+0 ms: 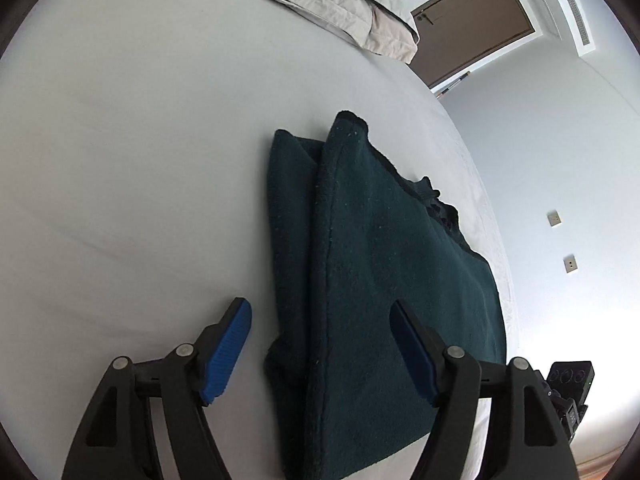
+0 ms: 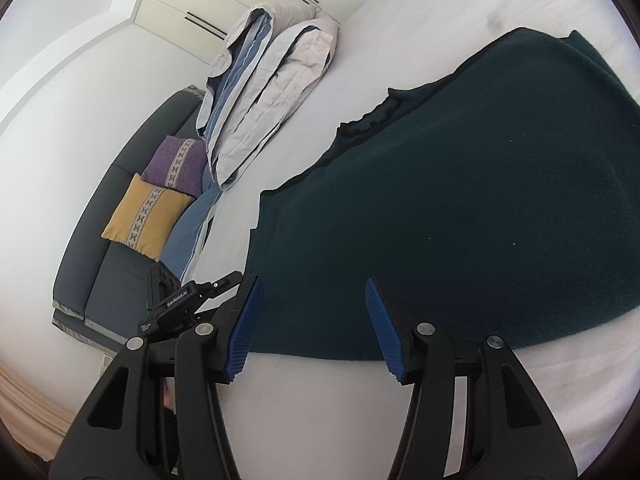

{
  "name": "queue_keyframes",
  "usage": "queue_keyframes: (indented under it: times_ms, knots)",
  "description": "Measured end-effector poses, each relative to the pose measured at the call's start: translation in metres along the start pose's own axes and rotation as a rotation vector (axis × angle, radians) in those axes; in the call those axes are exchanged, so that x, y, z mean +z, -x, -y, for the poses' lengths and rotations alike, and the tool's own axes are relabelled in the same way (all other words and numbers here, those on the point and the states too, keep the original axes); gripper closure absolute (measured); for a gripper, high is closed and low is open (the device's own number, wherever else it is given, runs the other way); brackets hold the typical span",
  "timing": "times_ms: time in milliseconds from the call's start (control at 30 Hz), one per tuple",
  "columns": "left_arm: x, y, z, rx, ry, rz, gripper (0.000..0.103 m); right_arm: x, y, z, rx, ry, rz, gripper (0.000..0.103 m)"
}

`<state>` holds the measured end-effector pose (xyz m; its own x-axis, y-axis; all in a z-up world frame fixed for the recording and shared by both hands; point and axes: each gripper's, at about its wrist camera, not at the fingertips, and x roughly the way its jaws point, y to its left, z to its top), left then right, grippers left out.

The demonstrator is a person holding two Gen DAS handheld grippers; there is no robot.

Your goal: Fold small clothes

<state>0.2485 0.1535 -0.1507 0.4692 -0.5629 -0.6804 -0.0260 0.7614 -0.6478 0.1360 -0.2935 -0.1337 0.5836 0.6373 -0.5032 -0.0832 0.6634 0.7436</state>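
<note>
One dark green garment (image 1: pixel 384 280) lay folded on the bed (image 1: pixel 140 160), just ahead of both tools. It looked soft, thick and limp, best pinched at a corner. Left tool (image 1: pixel 320 352) and right tool (image 2: pixel 312 328) gaped, empty.

Bare sheet (image 1: pixel 120 200) left of garment (image 1: pixel 392 280); bedding pile (image 1: pixel 352 4) seemingly well beyond

The left gripper (image 1: pixel 320 342) tilts downward, its blue pads spread wide, nothing pinched. The right gripper (image 2: pixel 312 330) angles down too, jaws parted, empty.
</note>
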Motion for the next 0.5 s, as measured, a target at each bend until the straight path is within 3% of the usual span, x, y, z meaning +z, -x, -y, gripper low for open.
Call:
queue_keyframes:
  times_ms: [167,367,500]
  knots:
    - [0.010,-0.007,-0.009,-0.105,0.061,-0.045,0.029,0.007,-0.016,-0.002,0.032,-0.011,-0.019,0.050]
    - [0.001,-0.005,-0.021,-0.214,0.112,-0.092,0.054,0.009,-0.033,-0.005,0.037,-0.011,-0.048,0.050]
    - [-0.002,-0.004,-0.031,-0.215,0.132,-0.102,0.076,0.013,-0.048,-0.013,0.035,0.006,-0.074,0.050]
